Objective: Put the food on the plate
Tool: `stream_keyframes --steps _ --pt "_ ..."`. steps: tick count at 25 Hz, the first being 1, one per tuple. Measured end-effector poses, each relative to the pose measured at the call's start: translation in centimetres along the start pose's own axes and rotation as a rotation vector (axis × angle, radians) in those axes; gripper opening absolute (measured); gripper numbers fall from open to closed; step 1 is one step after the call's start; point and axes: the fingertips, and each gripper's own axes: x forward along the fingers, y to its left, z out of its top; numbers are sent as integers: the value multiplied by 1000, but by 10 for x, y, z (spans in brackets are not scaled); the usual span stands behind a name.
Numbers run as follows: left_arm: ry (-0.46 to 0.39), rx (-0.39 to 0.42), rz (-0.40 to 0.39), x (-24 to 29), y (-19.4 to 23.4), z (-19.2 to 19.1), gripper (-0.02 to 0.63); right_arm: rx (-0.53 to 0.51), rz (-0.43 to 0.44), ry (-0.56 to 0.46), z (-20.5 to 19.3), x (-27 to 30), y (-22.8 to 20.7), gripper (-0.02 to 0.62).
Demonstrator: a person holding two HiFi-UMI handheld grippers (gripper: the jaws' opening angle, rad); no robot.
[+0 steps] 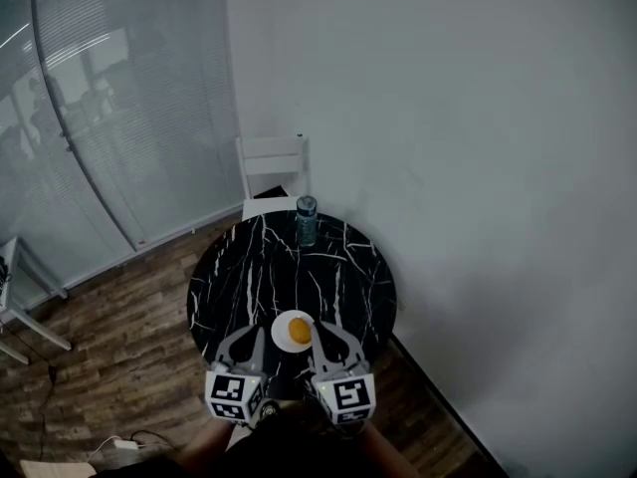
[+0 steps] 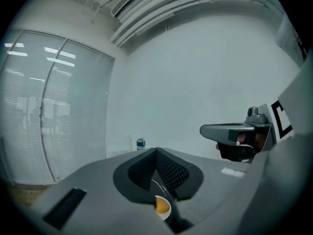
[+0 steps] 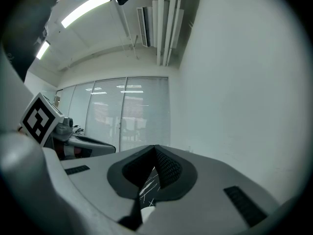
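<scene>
Two grippers: both squeezed fully together, and neither one is holding anything
left gripper: jaws closed to a point, hanging over the near edge of the table with the tip just left of the plate. Its own view looks past the closed tips and down onto the food.
right gripper: same deal, jaws together. From the head view its tip sits over the plate's right rim, but I honestly can't tell if it's touching or just above. Its own view mostly shows white marble veins under the closed tips.
food: one roundish orange-yellow lump, already on the plate, a bit right of centre. It also peeks out under the jaws in the left gripper view. No idea what kind of food it is, too small to tell.
plate: small, white and round, near the front edge of the table, right between the two gripper tips
table: round top, black marble look with white veins
bottle: clear with a dark cap, standing upright at the far edge of the table, well apart from the plate
chair: white, just behind the table on the far side
floor: wood planks
wall: plain white, on the right
glass partition: has blinds, on the left
</scene>
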Motion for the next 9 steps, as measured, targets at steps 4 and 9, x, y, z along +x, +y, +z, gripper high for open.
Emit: stream_keyframes --steps 4,9 --pt "3 -2 4 1 1 0 0 3 6 24 -5 1 2 -3" --pt "-12 0 7 6 7 0 0 -9 22 29 -6 8 5 -4"
